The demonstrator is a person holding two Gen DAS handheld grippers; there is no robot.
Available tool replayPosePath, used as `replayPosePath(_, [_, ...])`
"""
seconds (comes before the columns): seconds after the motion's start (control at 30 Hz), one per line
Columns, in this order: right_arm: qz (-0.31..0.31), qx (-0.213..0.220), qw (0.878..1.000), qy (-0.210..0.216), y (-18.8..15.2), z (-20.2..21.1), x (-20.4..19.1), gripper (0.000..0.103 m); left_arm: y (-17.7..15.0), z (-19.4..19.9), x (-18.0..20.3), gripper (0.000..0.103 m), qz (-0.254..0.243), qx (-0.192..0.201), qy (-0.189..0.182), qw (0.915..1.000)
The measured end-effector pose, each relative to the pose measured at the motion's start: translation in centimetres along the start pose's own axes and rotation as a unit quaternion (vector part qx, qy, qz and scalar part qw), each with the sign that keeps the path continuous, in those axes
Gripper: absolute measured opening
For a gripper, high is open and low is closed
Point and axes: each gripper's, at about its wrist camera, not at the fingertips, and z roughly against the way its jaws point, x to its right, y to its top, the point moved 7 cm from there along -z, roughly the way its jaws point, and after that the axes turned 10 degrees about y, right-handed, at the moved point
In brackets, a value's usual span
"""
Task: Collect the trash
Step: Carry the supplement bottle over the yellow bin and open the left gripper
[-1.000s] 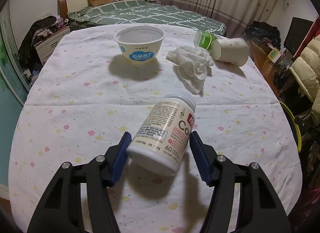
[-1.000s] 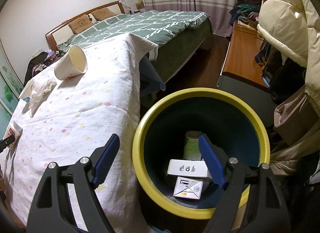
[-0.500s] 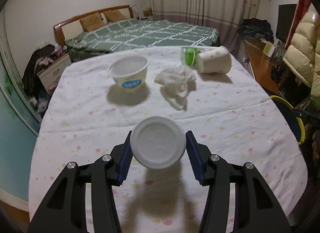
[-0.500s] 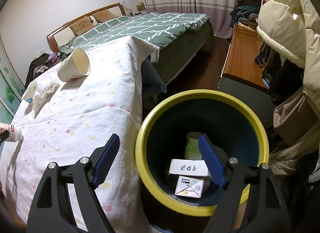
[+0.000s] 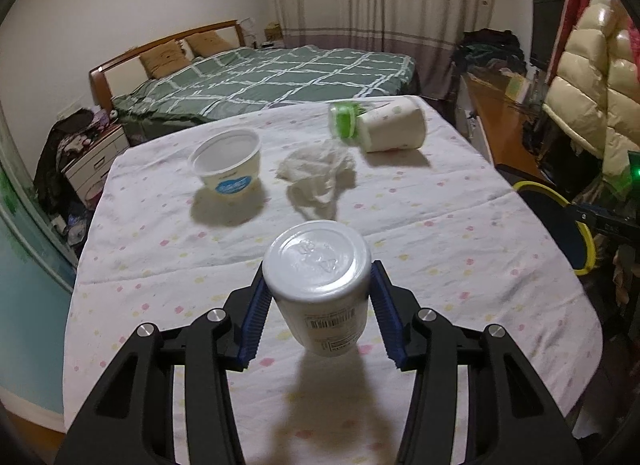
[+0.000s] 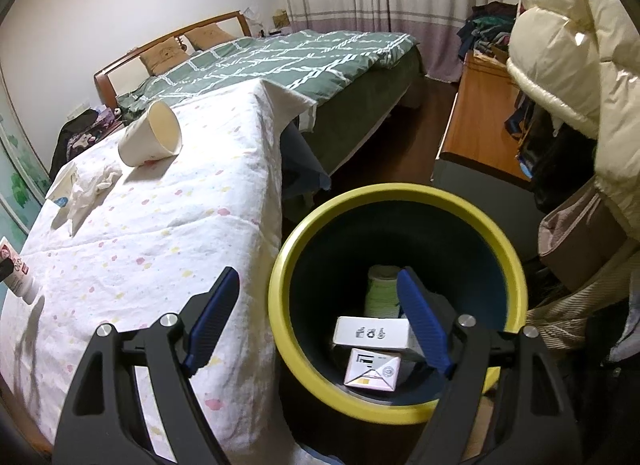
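Two grippers work beside a table [image 5: 460,201] draped in a white spotted cloth. Next to its edge stands the yellow-rimmed bin [image 6: 394,411], already holding two small boxes and a pale cup. The right gripper [image 6: 318,321] hangs over that bin, jaws wide apart with nothing between them. The left gripper [image 5: 316,307] has just closed its blue pads on the white bottle [image 5: 320,285], which hangs above the cloth, flat end toward the camera. Farther back lie a tipped paper cup [image 5: 394,129], an upright white tub [image 5: 228,165], a crumpled tissue [image 5: 318,169] and a green lid [image 5: 342,121] just beside the cup.
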Motion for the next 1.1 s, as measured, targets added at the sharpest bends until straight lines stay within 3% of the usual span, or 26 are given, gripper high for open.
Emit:
replayPosePath(0.2, [0.004, 0.020, 1.000, -0.014, -0.3, 2.5, 0.6, 0.077, 2.1, 0.8, 3.9, 0.049, -0.036, 0.012, -0.033, 0.9987])
replayPosePath(0.4, [0.007, 0.033, 0.999, -0.040, -0.7, 5.1, 2.0, 0.077, 4.9, 1.0, 10.7, 0.049, -0.078, 0.022, -0.096, 0.9921])
replayPosePath(0.53, [-0.005, 0.043, 0.997, -0.059, -1.3, 7.1, 4.0, 0.077, 6.5, 1.1, 16.9, 0.049, -0.119, 0.028, -0.143, 0.9822])
replayPosePath(0.7, [-0.026, 0.046, 0.995, -0.083, -2.2, 8.6, 6.8, 0.077, 7.7, 0.5, 26.0, 0.049, -0.177, 0.027, -0.199, 0.9633])
replayPosePath(0.83, [-0.043, 0.046, 0.993, -0.097, -3.2, 9.8, 8.8, 0.077, 8.3, -1.0, 32.0, 0.049, -0.207, 0.019, -0.217, 0.9537])
replayPosePath(1.1, [-0.061, 0.041, 0.991, -0.112, -4.1, 10.3, 11.1, 0.077, 7.9, -3.5, 38.7, 0.049, -0.231, -0.002, -0.222, 0.9473])
